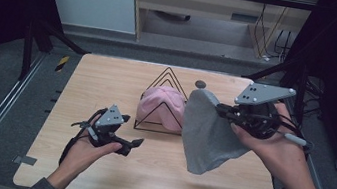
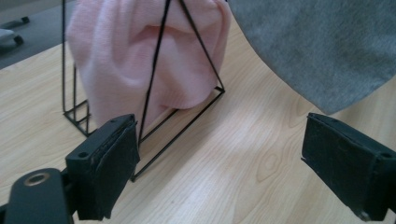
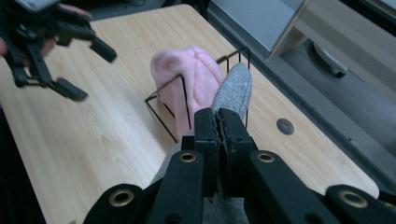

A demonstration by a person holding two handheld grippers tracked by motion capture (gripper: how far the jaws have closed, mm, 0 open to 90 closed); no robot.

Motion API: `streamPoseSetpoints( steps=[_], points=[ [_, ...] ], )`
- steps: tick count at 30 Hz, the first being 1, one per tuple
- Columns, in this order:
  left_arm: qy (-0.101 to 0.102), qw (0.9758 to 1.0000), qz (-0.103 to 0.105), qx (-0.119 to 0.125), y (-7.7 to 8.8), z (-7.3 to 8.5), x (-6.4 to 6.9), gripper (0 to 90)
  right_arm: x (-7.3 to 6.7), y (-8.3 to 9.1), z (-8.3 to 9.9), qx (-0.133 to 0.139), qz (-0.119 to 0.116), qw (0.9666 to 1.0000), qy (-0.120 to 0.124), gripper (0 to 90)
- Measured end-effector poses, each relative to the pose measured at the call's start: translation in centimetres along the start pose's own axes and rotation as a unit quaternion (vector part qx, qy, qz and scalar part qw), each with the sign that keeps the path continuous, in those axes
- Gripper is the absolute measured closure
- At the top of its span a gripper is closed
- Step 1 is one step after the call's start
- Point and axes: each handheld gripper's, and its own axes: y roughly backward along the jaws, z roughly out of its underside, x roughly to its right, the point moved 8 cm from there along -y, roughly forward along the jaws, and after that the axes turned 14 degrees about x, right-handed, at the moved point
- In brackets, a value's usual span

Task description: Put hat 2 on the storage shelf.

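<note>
The right tongs [image 1: 222, 109] are gripping a grey hat [image 1: 206, 133] with jaws pressed shut on its fabric, holding it hanging above the right half of the tabletop [image 1: 108, 80]. The left tongs [image 1: 131, 145] are hovering wide open and empty near the front left edge. A pink hat [image 1: 162, 106] is sitting in a black wire rack [image 1: 163, 81] at the tabletop's centre; no readable writing is showing anywhere

No legible txt, no labels, no brands, no nos. — nothing readable anywhere
</note>
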Motion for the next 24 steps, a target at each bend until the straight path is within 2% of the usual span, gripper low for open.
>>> streamPoseSetpoints(
  steps=[5, 9, 24],
  points=[
    [0.002, 1.0, 0.008, -0.002, -0.7, 0.1, 0.5, 12.5, -0.9, 0.2, -1.8, 0.009, -0.009, 0.9998, 0.014, 87.0],
    [0.008, 0.9997, 0.023, -0.002, -1.4, 0.2, 1.1, 13.8, -1.5, 0.0, -2.8, 0.013, -0.019, 0.9995, 0.02, 87.1],
    [0.006, 0.9976, 0.069, -0.008, -3.3, 1.2, 2.5, 18.6, -3.8, -3.4, -5.1, 0.019, -0.047, 0.998, 0.038, 87.1]
  ],
)
